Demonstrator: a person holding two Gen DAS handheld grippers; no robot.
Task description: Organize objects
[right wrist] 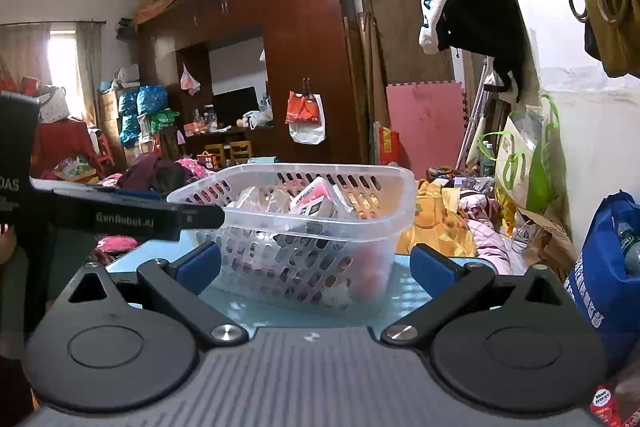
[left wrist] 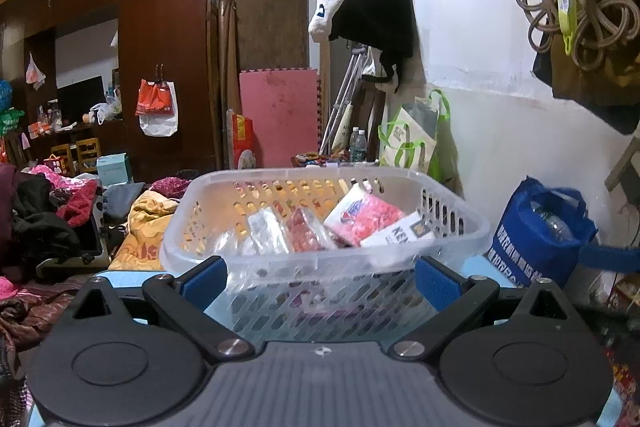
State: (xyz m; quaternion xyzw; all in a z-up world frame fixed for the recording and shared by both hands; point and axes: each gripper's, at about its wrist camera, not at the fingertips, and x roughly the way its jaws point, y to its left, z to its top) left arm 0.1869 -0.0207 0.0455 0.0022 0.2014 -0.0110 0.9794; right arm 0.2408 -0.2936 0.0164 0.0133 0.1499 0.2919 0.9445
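Note:
A clear perforated plastic basket (left wrist: 192,223) stands on a light blue table top (right wrist: 404,283). It holds several packets, among them a pink and white packet (left wrist: 362,213) and a white box (left wrist: 394,233). My left gripper (left wrist: 322,279) is open and empty, its blue pads either side of the basket's near wall. My right gripper (right wrist: 314,265) is open and empty, just short of the basket (right wrist: 384,211). The left gripper's black body (right wrist: 120,217) shows at the left of the right wrist view, reaching toward the basket.
A blue shopping bag (left wrist: 536,231) with a bottle stands right of the basket. Piles of clothes (left wrist: 48,215) and a yellow quilt (right wrist: 436,227) lie around the table. A brown wardrobe (left wrist: 164,47), pink foam mat (left wrist: 280,115) and hanging bags on the white wall stand behind.

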